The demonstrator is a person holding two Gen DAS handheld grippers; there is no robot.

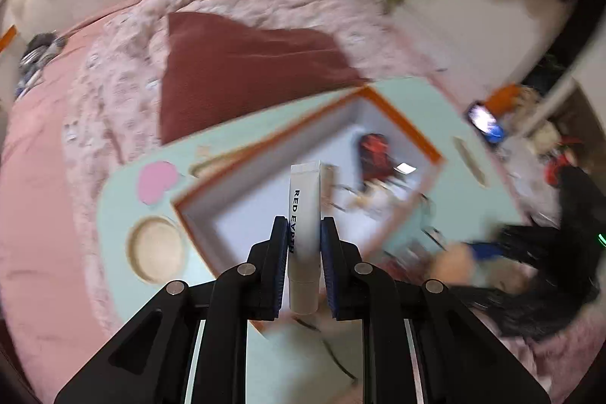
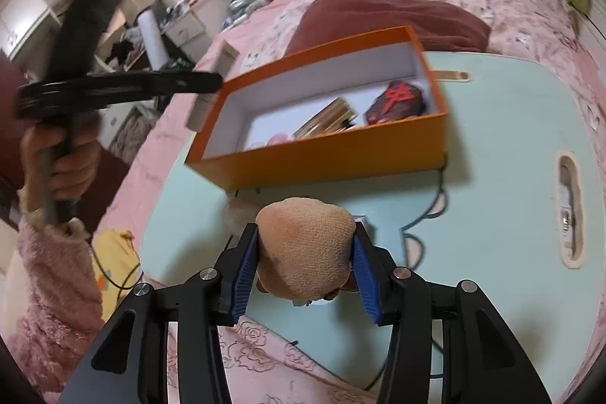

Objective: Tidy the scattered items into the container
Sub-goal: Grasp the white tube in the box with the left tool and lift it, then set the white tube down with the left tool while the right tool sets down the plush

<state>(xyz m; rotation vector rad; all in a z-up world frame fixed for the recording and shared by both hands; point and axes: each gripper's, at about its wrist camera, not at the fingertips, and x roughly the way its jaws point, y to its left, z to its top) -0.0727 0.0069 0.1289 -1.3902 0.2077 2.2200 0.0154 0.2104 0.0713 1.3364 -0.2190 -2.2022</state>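
White tube [image 1: 305, 214] sits clamped in left gripper [image 1: 303, 230]; right gripper [image 2: 305, 252] squeezes tan plush [image 2: 305, 248].

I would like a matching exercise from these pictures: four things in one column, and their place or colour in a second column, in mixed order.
Things:
1. white tube
2. tan plush toy
3. box
4. table

Descriptions:
A. orange outside, white inside
B. held in the right claw
C. pale green top
D. held in the left claw

Pairs: 1-D, 2-B, 3-A, 4-C

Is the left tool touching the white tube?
Touching: the left wrist view shows the left tool with both blue pads pressed against the white tube.
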